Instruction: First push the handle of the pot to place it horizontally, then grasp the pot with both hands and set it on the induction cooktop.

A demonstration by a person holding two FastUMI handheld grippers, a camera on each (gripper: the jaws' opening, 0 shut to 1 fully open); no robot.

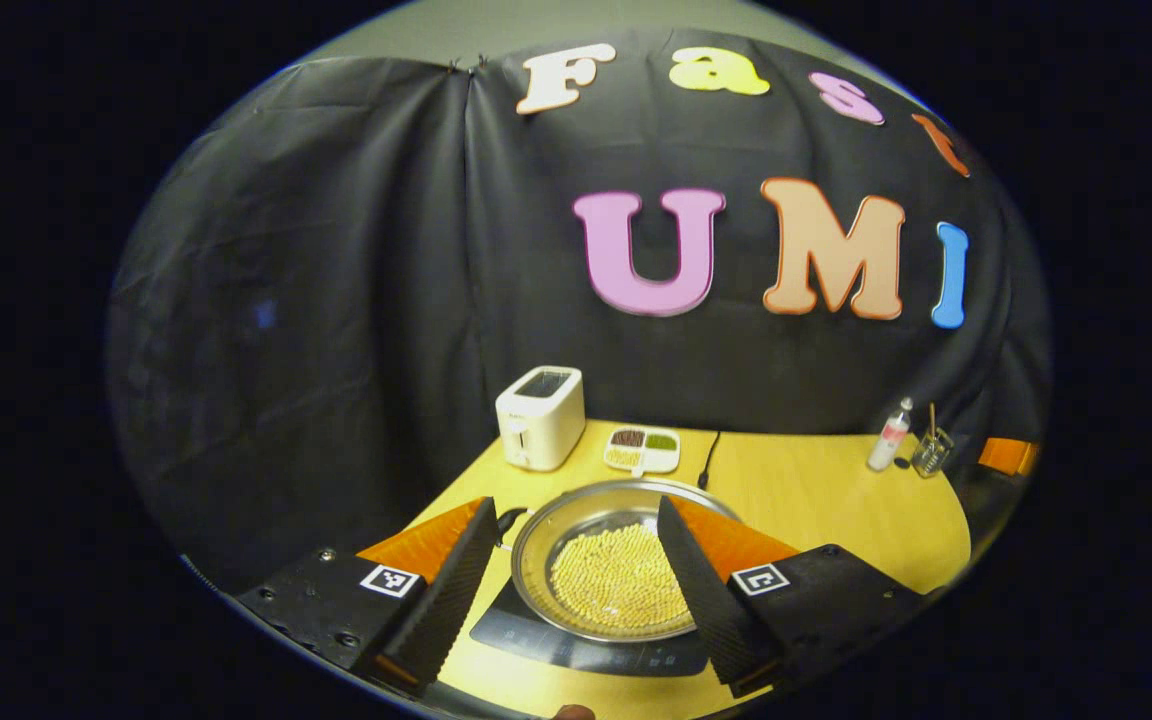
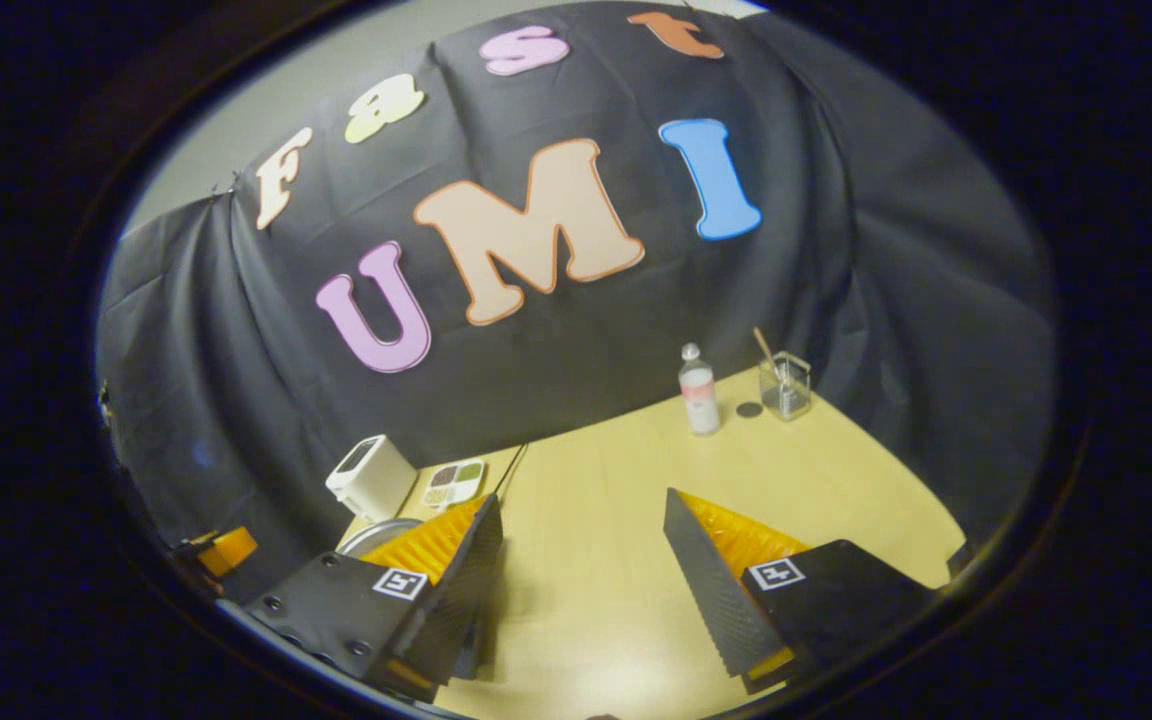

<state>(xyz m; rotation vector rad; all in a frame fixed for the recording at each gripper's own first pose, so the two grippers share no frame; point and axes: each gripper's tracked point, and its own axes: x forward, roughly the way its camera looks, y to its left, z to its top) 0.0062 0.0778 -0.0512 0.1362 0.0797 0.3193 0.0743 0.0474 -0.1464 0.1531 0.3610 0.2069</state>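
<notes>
A steel pot (image 1: 536,560) with yellow beans in it rests on the black induction cooktop (image 1: 576,652) near the table's front edge. My left gripper (image 1: 576,505) hovers open over it, one finger left of the pot's rim and the other in front of its right side, touching nothing. A small dark piece by the rim's left (image 1: 509,518) may be the handle; I cannot tell. In the right gripper view my right gripper (image 2: 581,500) stands open above bare table, and a sliver of the pot's rim (image 2: 376,530) shows behind its left finger.
A white toaster (image 1: 539,417) and a divided dish (image 1: 642,449) stand at the back by the cloth wall, with a black cable (image 1: 707,460) beside them. A small bottle (image 2: 699,390) and a glass holding a stick (image 2: 784,388) sit at the far right.
</notes>
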